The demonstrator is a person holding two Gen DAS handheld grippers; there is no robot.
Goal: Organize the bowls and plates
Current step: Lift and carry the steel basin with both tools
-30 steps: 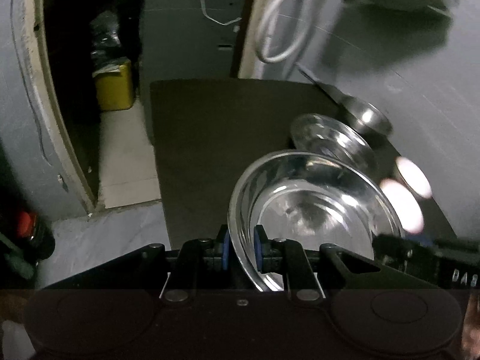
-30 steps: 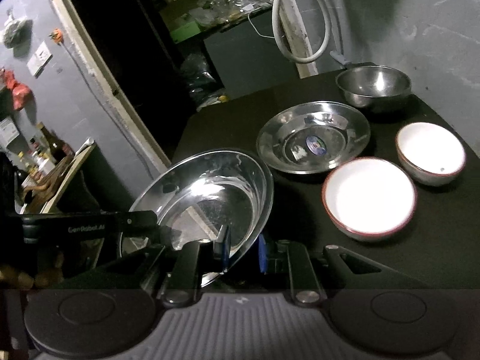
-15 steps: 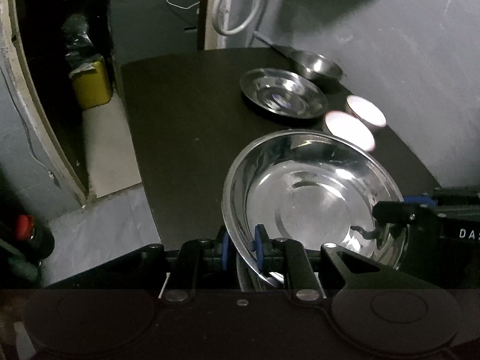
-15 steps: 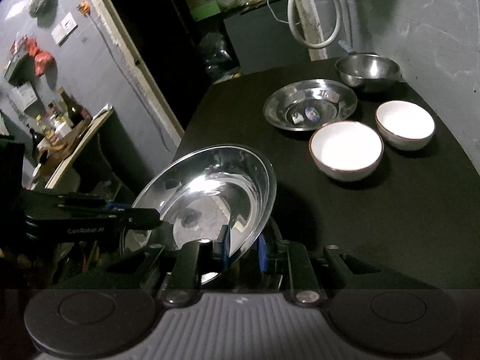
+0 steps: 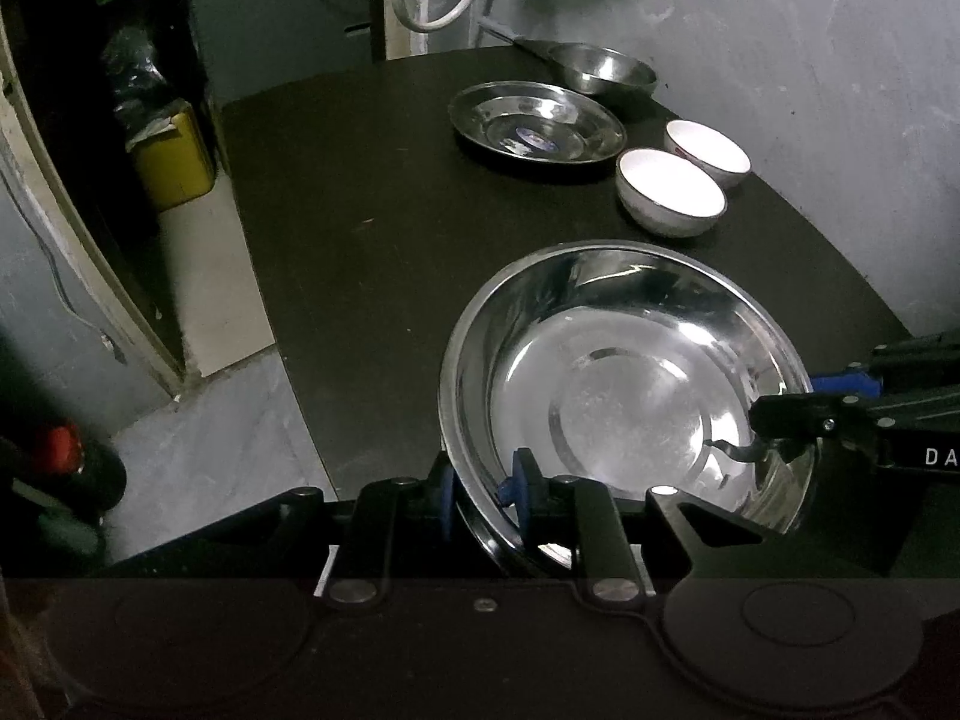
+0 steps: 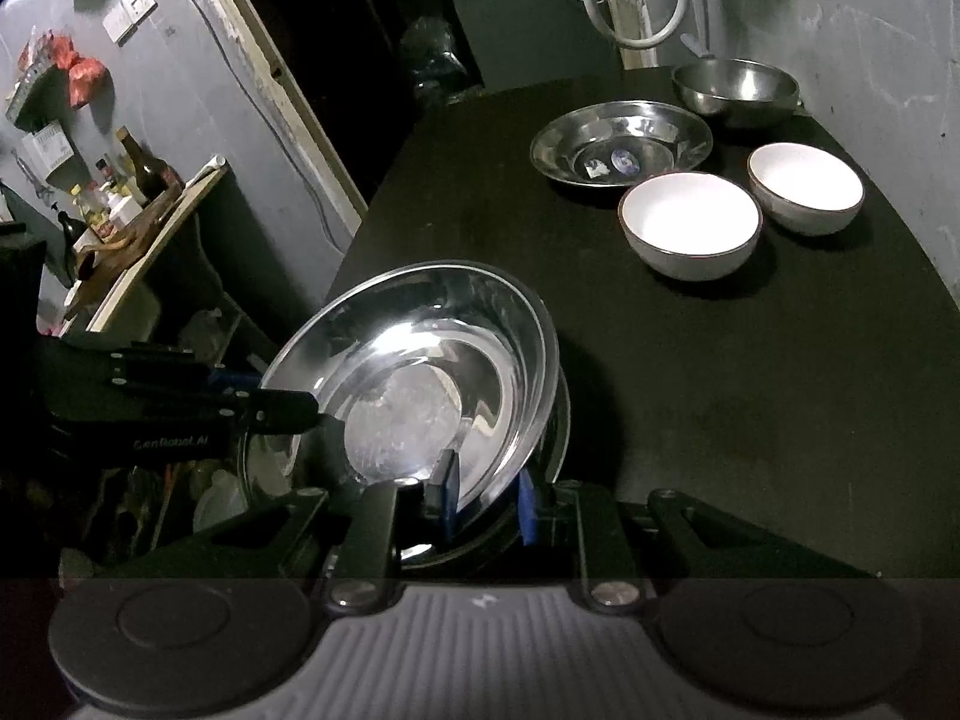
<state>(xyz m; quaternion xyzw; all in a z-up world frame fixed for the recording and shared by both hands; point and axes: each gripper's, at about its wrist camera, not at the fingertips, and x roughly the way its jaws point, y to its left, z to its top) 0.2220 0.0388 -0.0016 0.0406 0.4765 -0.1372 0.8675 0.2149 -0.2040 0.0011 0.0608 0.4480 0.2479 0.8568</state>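
Low and centre in both wrist views: large steel plate (image 5: 624,396), tilted, pinched by the rim from two sides at once. Left gripper (image 5: 483,489) clamped on the near rim, right gripper (image 6: 480,501) clamped on the opposite edge, probably to steady a wide, slippery dish. Appears to ride over the near end of the black table (image 5: 360,198); contact unclear. Toward upper right: smaller steel plate (image 5: 537,126), steel bowl (image 5: 603,66), two white bowls (image 6: 690,222), left grouped as likely stacking spots
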